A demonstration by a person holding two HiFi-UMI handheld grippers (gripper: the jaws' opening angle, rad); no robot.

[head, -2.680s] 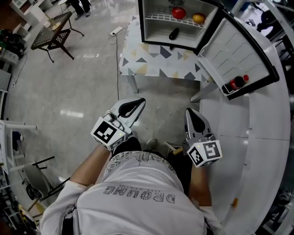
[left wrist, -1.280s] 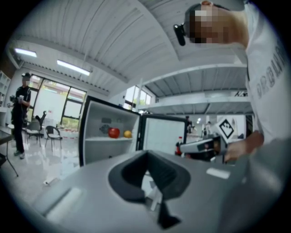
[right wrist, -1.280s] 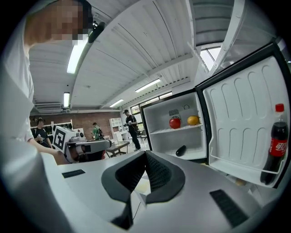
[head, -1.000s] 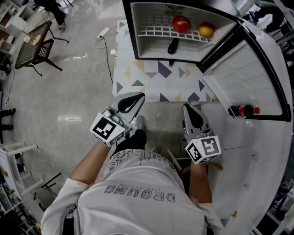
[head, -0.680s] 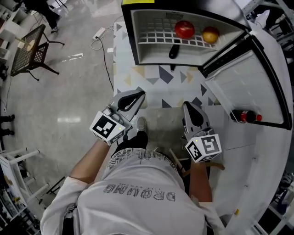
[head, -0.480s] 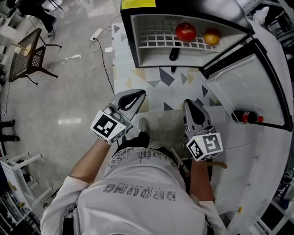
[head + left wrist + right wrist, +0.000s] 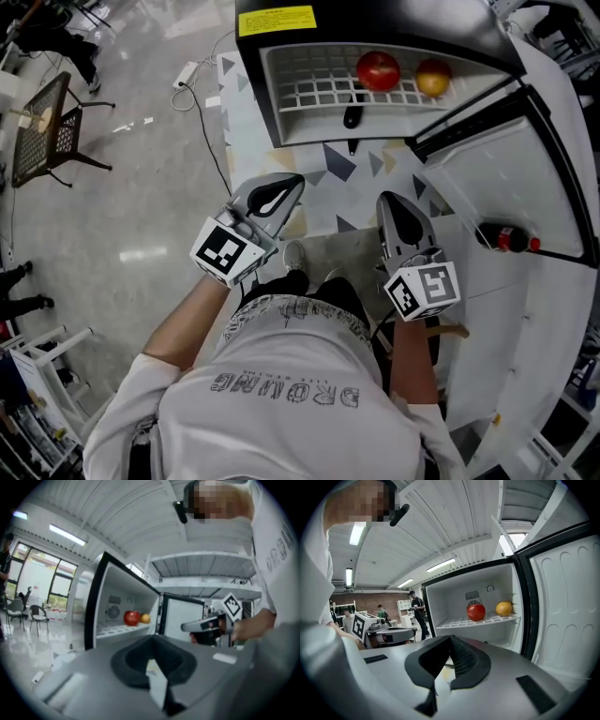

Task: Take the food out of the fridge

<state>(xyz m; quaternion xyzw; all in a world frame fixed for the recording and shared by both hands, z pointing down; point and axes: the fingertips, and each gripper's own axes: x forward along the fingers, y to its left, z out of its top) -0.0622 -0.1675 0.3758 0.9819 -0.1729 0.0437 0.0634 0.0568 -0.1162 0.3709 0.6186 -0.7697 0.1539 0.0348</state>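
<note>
An open fridge (image 7: 281, 94) stands on a table ahead of me. On its white wire shelf lie a red round fruit (image 7: 378, 70) and an orange fruit (image 7: 432, 77); both also show in the right gripper view, the red fruit (image 7: 476, 612) left of the orange one (image 7: 504, 608). A dark object (image 7: 351, 116) lies below the shelf. My left gripper (image 7: 292, 183) and right gripper (image 7: 391, 201) are held side by side short of the fridge, both shut and empty, pointing at it. The left gripper view shows the red fruit (image 7: 132, 618) and the right gripper (image 7: 206, 625).
The fridge door (image 7: 525, 159) swings open to the right, with a red-capped bottle (image 7: 502, 239) in its rack. The fridge rests on a table with a triangle-patterned cloth (image 7: 314, 178). A metal chair (image 7: 47, 131) and a cable lie on the floor at left. People stand far off.
The person has walked towards the fridge, so both grippers are closer to it and over the table's near edge. Both stay shut and empty.
</note>
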